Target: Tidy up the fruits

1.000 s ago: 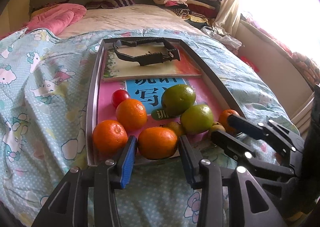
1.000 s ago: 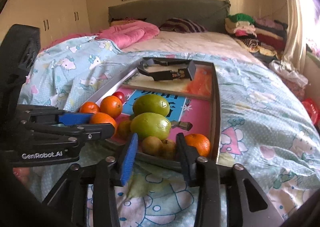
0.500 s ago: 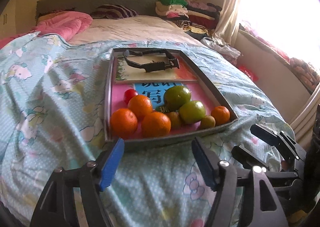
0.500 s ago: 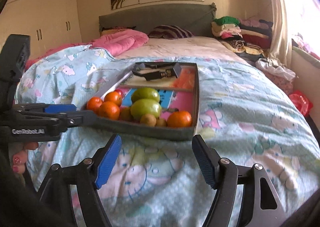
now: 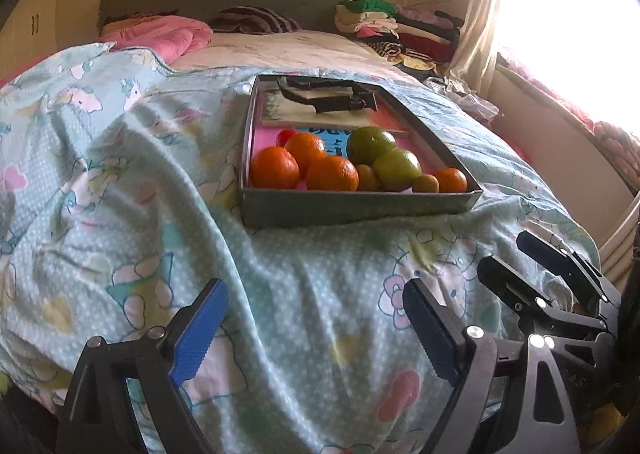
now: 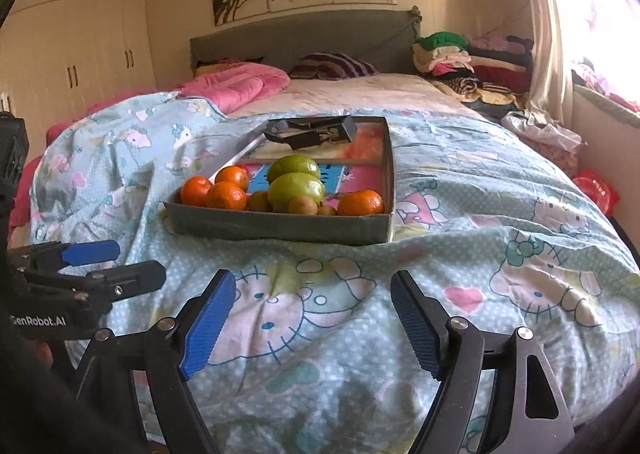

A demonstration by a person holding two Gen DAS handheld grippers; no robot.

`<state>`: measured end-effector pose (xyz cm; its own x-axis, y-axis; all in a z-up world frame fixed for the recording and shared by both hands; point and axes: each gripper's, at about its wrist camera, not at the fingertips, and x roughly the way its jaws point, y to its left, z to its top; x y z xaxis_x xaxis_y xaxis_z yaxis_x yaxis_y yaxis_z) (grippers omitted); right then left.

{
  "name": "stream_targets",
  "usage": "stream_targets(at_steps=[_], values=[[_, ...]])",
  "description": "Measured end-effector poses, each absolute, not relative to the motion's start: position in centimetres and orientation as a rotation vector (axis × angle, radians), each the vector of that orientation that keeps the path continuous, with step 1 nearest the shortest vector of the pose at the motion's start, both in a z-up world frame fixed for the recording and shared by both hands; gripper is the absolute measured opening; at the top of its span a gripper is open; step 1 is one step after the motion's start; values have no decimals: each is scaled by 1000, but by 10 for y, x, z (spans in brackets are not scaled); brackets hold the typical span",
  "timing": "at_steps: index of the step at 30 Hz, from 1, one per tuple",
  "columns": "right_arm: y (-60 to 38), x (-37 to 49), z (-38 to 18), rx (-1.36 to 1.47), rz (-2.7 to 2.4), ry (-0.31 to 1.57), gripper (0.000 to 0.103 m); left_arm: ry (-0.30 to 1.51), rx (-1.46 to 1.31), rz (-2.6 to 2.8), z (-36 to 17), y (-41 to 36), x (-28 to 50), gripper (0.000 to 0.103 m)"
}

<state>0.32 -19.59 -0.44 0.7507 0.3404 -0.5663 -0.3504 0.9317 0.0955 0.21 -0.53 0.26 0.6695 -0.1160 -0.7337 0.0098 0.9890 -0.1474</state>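
Black tongs (image 6: 312, 318), ribbed blue pads (image 6: 208, 324), silver screws.

Fruits (image 5: 352, 167) clustered at near end of grey tray (image 5: 352, 207): four oranges, two green fruits, small brown ones, one red. Well ahead of both jaws, untouched.

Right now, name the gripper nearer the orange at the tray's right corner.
Right gripper: facing the orange, short of the tray. Left gripper: farther left. Both opening, empty.
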Motion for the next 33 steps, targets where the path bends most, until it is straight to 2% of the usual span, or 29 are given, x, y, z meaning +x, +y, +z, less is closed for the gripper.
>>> stream_targets(at_steps=[33], values=[[-193,10,-13,-21,374,655,81,835,-108,-18,1,-10,1,89]])
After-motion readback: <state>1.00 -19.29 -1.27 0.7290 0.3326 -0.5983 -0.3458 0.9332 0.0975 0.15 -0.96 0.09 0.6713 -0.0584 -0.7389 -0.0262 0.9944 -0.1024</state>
